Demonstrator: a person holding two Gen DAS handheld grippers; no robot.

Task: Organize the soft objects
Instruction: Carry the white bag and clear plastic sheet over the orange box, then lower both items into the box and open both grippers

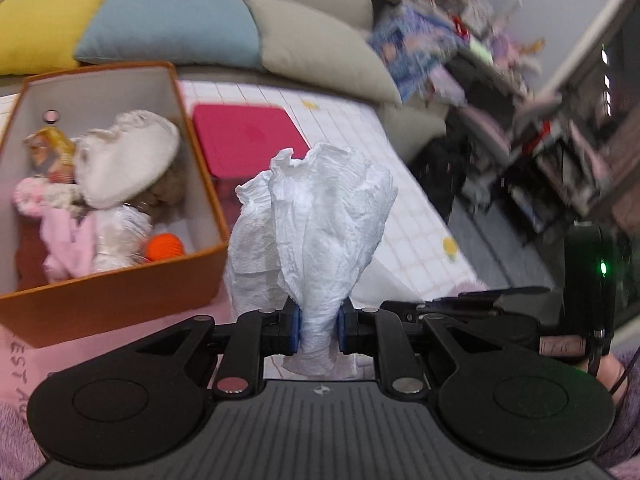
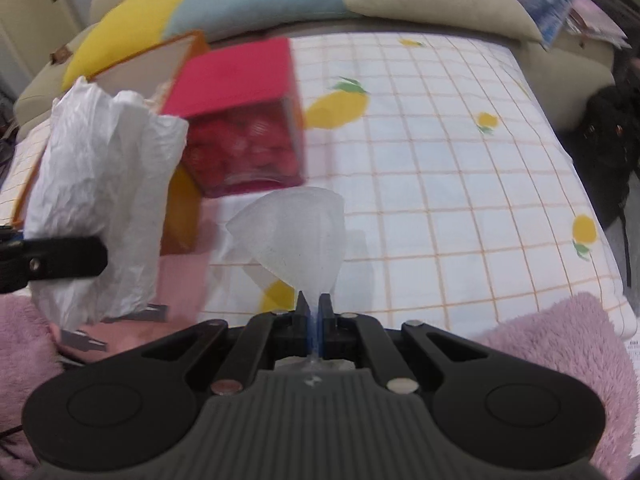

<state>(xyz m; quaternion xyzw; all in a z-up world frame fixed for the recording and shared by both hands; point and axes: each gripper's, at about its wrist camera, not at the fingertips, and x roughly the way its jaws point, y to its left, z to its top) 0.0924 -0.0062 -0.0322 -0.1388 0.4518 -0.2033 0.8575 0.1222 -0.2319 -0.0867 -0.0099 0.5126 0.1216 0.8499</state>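
Observation:
My left gripper is shut on a crumpled white paper towel, held upright above the bed, right of an open orange box. The box holds soft toys: a cream plush, a pink plush and an orange ball. My right gripper is shut on a thin translucent white sheet that fans out above the fingers. The paper towel and the left gripper also show at the left of the right wrist view.
A red-lidded clear box of red items stands beside the orange box on a lemon-print checked sheet. Yellow, blue and beige pillows line the back. Pink fleece lies in front. Cluttered shelves stand right.

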